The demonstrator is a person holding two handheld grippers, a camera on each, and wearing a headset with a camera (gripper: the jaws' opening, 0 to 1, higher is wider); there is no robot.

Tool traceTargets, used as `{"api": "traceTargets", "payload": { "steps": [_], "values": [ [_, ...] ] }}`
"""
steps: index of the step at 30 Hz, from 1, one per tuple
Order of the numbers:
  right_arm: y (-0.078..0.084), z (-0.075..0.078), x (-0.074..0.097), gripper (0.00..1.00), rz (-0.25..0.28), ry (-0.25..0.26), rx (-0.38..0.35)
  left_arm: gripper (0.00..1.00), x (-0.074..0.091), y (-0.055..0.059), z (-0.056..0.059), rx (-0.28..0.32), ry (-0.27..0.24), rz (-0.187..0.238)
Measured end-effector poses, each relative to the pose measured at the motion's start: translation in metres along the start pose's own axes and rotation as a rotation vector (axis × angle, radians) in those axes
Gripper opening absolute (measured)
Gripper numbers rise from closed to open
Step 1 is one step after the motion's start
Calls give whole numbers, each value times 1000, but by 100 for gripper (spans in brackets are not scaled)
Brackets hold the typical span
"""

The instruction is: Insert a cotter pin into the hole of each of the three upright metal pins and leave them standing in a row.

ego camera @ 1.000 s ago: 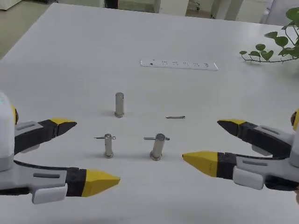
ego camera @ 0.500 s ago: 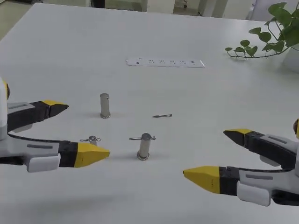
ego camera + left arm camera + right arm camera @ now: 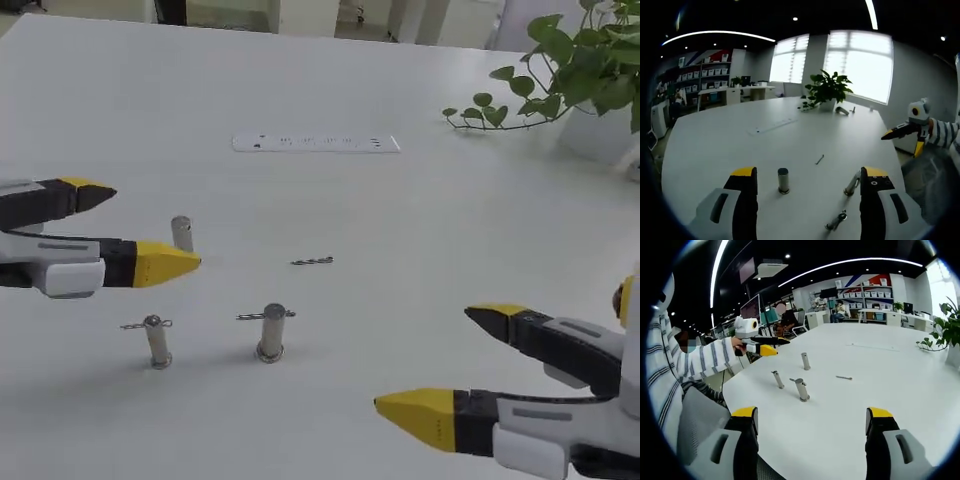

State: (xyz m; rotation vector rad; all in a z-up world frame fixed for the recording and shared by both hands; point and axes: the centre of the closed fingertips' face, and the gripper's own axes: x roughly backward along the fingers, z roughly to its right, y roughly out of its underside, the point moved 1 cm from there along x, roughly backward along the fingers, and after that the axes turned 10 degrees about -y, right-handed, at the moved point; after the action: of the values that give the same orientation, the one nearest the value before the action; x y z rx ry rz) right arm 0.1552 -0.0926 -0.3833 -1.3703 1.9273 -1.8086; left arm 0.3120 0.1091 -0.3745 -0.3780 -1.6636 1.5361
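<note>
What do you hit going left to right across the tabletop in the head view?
Thin pin with cotter pin → bare pin → thick pin with cotter pin → loose cotter pin → right hand-held gripper → plant.

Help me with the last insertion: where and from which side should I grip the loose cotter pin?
Grip the cotter pin across the middle of its shaft, coming from above, one jaw on its near side, one on its far side. It lies flat on the table, lengthwise left-right in the head view, so a side approach would likely just push it.
</note>
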Motion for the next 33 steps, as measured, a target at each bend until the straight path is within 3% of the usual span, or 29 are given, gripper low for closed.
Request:
{"api": "traceTargets", "payload": {
  "steps": [2,7,15,18,23,33],
  "values": [
    [1,1,3,87,1,10,-7,74,-6,-1,-5,-33,-10,-6],
    [4,2,5,87,0,21,-24,68,-23,2,-12,-38,-11,-15],
    [5,3,8,86,-3,34,-34,56,-44,22,-21,-11,-5,-86],
    [6,3,9,87,1,42,-39,48,-49,29,-22,-29,2,-116],
    [8,2,9,86,3,47,-50,43,-58,36,-28,-34,-10,-130],
    [10,-1,1,86,-11,33,-59,32,-69,62,-32,-60,-5,-210]
  ]
}}
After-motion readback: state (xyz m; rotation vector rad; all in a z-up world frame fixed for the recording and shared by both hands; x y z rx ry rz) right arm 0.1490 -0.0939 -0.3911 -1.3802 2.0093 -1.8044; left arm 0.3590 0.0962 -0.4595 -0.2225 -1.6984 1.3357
